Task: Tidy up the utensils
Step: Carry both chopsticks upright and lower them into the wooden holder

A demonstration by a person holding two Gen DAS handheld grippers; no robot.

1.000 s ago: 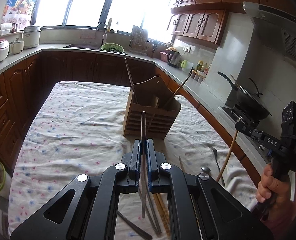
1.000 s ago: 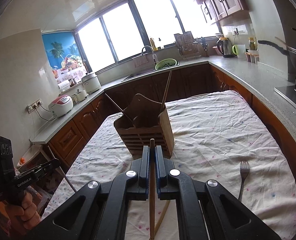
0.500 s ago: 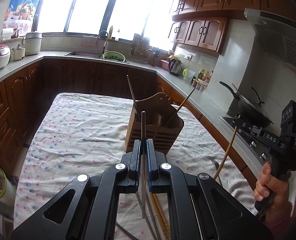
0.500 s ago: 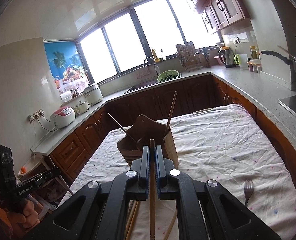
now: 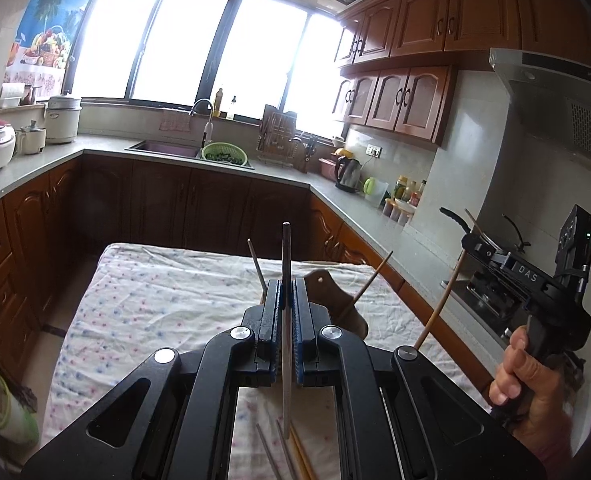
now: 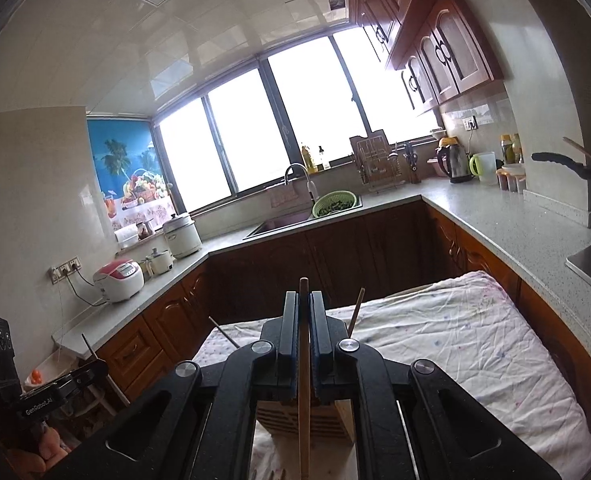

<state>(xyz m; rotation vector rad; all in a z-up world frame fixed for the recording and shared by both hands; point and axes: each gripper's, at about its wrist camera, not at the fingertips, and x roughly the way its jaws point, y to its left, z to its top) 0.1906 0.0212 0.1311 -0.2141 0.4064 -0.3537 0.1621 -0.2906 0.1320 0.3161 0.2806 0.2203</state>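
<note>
The cloth-covered surface (image 5: 155,292) fills the lower middle of both views. On it stands the wooden utensil holder (image 6: 319,420), largely hidden behind each claw, with two chopsticks already leaning out of it at about 11 and 1 o'clock. The left claw (image 5: 286,300) is clamped on a grey metal chopstick (image 5: 286,264) standing upright; the right claw (image 6: 304,312) pinches a brown wooden chopstick (image 6: 304,360) the same way. More loose chopsticks (image 5: 287,452) lie on the cloth at 6 o'clock. The step in hand looks like carrying both sticks over the holder; next, each tip must be lowered into a slot before release.
</note>
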